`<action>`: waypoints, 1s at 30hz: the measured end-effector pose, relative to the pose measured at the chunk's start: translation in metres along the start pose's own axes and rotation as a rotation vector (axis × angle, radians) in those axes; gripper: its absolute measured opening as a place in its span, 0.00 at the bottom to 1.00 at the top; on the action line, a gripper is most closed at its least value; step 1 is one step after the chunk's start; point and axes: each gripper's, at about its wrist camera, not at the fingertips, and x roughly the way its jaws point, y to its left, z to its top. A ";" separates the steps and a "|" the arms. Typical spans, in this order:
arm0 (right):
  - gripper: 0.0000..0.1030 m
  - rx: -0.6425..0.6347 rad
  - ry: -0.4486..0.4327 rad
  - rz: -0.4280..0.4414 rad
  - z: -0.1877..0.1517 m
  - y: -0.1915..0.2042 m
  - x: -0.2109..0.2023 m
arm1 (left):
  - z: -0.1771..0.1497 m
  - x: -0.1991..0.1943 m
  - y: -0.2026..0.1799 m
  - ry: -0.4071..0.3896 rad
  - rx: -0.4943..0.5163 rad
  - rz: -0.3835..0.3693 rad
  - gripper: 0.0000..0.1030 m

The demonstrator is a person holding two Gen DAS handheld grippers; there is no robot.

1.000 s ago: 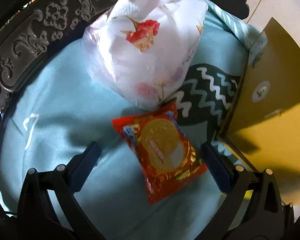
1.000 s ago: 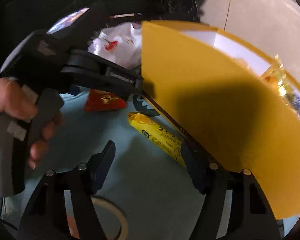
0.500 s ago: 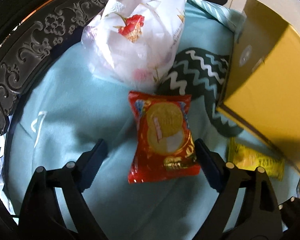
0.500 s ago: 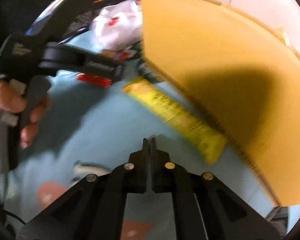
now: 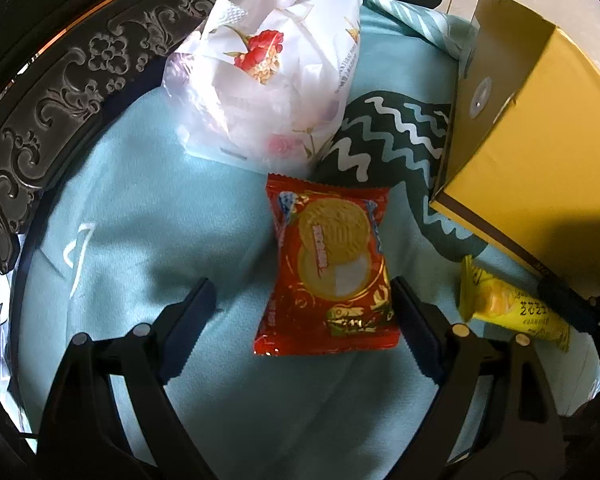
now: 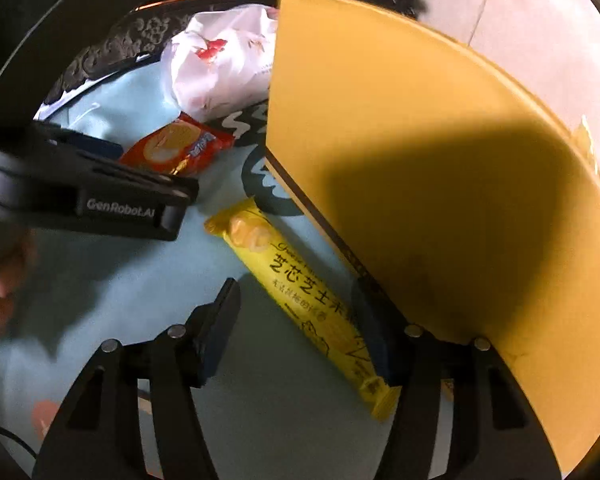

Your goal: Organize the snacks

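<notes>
- Two snack packets lie flat on a light blue cloth: a red biscuit packet and a long yellow bar packet.
- The left tongs stand wide open. The lower half of the red biscuit packet lies between the jaws, close against the right-hand one and well clear of the other; nothing is gripped.
- The right tongs are opening. The yellow bar packet runs slantwise between the jaws, its lower end beside the right-hand one, and the pads do not press on it.
- A yellow cardboard box stands just beside the yellow bar packet, along its right side. In the left wrist view it sits to the right of the red packet.
- A white plastic bag with a flower print lies beyond the red packet, its lower edge touching the packet's top.
- A dark carved frame curves along the far edge of the cloth.
- In the right wrist view, a hand holds the left tongs' handle.
</notes>
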 end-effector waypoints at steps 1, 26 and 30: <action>0.39 0.013 0.013 0.032 0.000 -0.003 0.001 | 0.000 0.000 0.000 0.000 0.002 0.000 0.87; 0.18 0.307 -0.125 0.121 -0.087 0.019 -0.106 | -0.032 -0.066 0.030 -0.099 0.086 -0.097 0.73; 0.18 0.382 -0.165 0.188 -0.099 0.009 -0.107 | -0.021 -0.087 0.021 -0.165 0.175 -0.070 0.78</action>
